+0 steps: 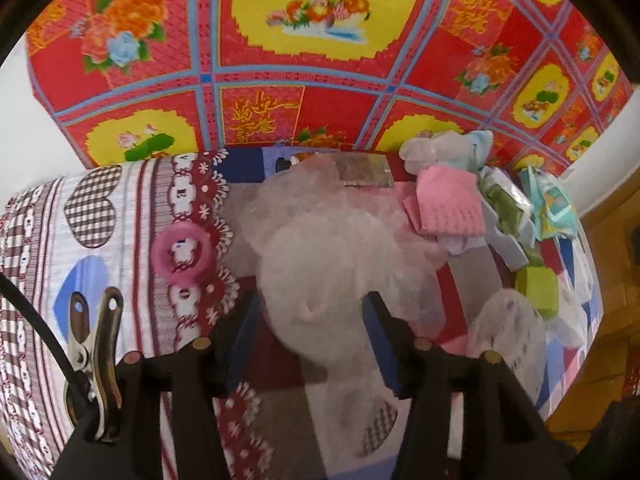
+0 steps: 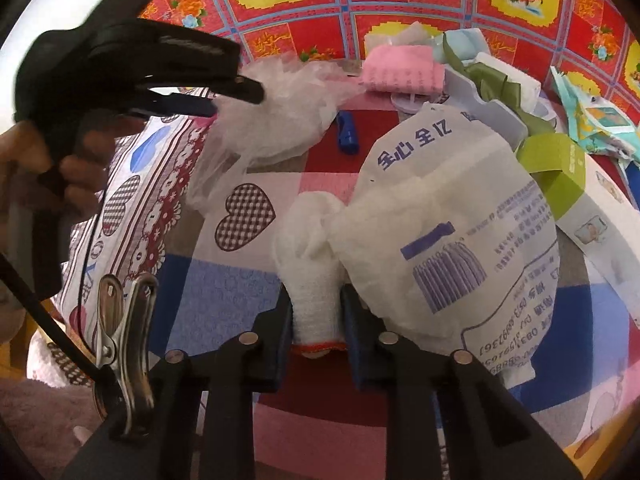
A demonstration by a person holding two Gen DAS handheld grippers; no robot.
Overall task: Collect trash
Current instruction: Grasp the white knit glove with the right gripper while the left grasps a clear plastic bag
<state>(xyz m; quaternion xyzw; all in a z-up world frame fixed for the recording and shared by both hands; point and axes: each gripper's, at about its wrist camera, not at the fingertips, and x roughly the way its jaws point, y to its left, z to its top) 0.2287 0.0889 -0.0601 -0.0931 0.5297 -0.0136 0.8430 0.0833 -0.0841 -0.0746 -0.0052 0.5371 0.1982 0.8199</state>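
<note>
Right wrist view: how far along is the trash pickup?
Done: nothing visibly collected. In hand: the right hand-held gripper is clamped on a white cloth wad; the left hand-held gripper is open over a clear bag. Left: printed bag, pink cloth, wrappers.

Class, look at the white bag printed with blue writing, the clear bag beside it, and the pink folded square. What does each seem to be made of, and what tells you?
White printed bag: probably thin matte plastic film; it puckers softly at the knot.
Clear bag: thin glossy plastic; see-through and crinkled.
Pink square: looks like woven cloth or sponge cloth; ribbed, dull surface.
</note>
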